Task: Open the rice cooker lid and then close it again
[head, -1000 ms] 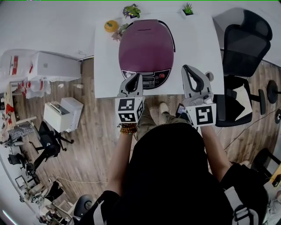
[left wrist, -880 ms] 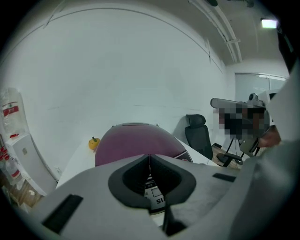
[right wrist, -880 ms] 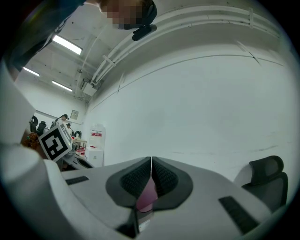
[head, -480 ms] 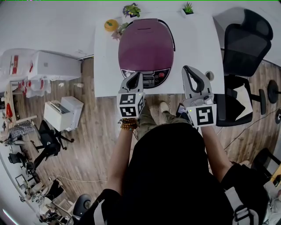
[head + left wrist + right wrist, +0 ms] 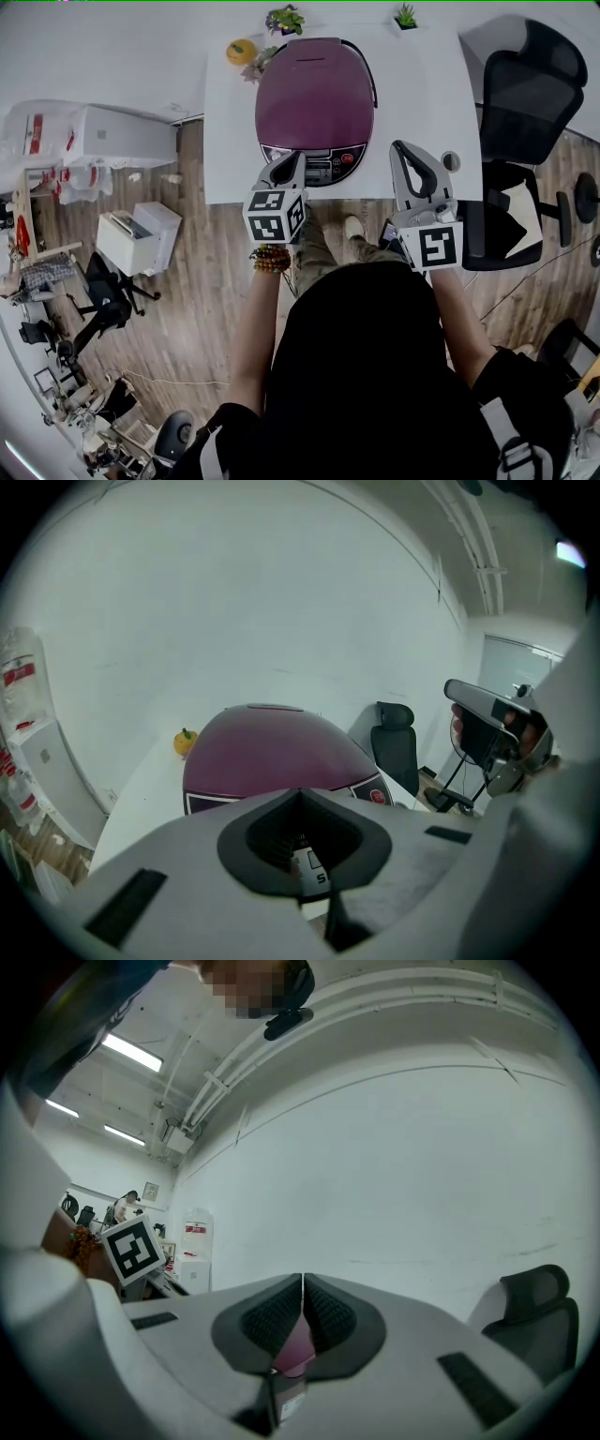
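Looking down on the purple rice cooker (image 5: 314, 98) on the white table (image 5: 422, 103), lid down. Aiming the left tongs (image 5: 296, 157), pinched shut and empty, at the front panel, likely to press the release. Parking the right tongs (image 5: 401, 148), shut and empty too, off to the side, clear of the lid's swing.

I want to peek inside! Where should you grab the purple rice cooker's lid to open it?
Probably take the rice cooker lid at its front edge, just above the control panel, coming from the person's side. Its top looks like a smooth shut dome with nothing to pinch, and the left gripper is nearest that edge.
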`<state>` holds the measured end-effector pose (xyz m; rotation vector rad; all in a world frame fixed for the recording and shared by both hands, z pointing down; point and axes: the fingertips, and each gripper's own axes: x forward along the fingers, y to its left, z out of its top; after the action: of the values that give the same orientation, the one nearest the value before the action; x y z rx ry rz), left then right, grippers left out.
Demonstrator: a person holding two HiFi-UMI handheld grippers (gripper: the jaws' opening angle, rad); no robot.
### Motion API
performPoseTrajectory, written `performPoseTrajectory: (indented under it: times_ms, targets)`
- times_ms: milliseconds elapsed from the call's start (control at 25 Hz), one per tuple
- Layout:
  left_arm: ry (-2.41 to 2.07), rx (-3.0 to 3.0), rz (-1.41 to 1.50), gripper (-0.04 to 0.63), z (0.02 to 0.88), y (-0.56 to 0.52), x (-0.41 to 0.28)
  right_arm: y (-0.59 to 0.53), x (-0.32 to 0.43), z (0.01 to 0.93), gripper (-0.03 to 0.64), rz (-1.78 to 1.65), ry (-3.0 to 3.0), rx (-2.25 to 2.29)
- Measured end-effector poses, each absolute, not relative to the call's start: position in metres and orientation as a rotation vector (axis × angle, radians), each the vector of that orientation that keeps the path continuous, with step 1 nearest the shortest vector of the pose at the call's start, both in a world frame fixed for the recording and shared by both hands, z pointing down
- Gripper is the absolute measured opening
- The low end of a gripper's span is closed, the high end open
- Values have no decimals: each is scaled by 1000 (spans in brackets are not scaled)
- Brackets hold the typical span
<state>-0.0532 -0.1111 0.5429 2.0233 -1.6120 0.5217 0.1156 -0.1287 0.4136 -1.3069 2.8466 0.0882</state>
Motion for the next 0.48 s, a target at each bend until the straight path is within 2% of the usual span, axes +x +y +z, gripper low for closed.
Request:
performPoseTrajectory:
  times_ms: [320,480]
  targets:
    - [-1521,1977,646,21,549,-112,-52,-127,113,417,29,70,2846,-1289]
    - [-1403,1956,601,21,552,-109,-51,-124,115,418,29,63,2836,-1300]
